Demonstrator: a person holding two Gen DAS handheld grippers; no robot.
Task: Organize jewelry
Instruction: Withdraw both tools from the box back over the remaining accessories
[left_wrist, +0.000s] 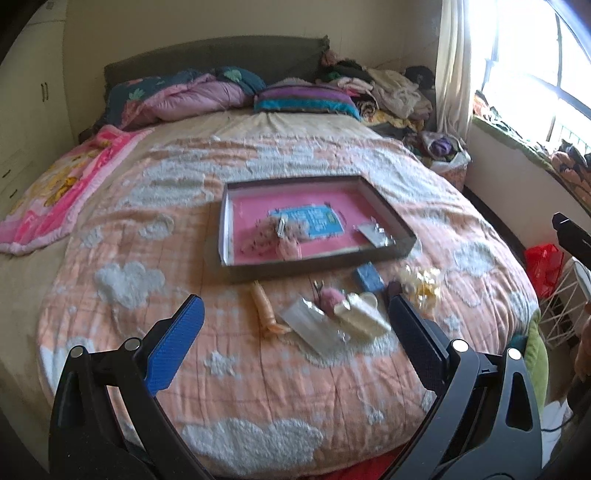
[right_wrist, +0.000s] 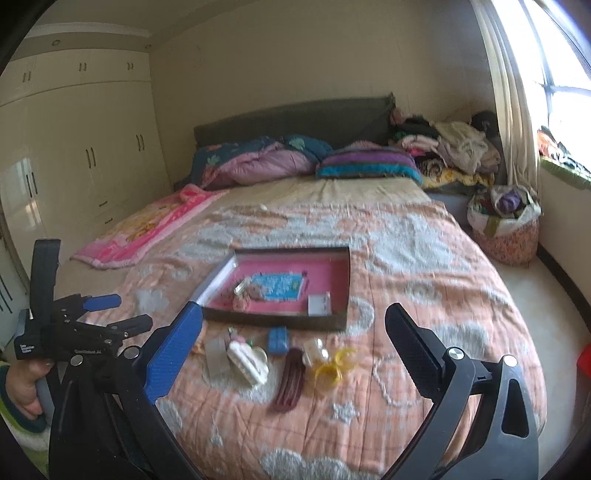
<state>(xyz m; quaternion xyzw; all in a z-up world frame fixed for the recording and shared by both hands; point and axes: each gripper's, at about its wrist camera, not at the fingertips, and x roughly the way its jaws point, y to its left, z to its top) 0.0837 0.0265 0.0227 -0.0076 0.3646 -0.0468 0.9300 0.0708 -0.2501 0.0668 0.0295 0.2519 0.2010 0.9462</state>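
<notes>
A shallow box (left_wrist: 388, 206) with a pink floor lies mid-bed; it shows in the right wrist view too (right_wrist: 347, 280). It holds a blue card (left_wrist: 314, 219), pink fluffy pieces and a clear packet. In front of it lie loose items: an orange piece (left_wrist: 264, 306), a clear packet (left_wrist: 314, 326), a cream hair clip (right_wrist: 249, 360), a blue block (right_wrist: 277, 339), a maroon clip (right_wrist: 290, 380) and yellow rings (right_wrist: 332, 367). My left gripper (left_wrist: 295, 332) is open above them, empty. My right gripper (right_wrist: 293, 354) is open and empty, near them.
The bed is covered by an orange cloud-pattern quilt (left_wrist: 147, 221). Pillows and a clothes pile sit at the headboard (right_wrist: 295, 114). A pink blanket (right_wrist: 147, 225) lies at left. A basket (right_wrist: 506, 225) stands right of the bed. The left gripper shows at left in the right wrist view (right_wrist: 122, 314).
</notes>
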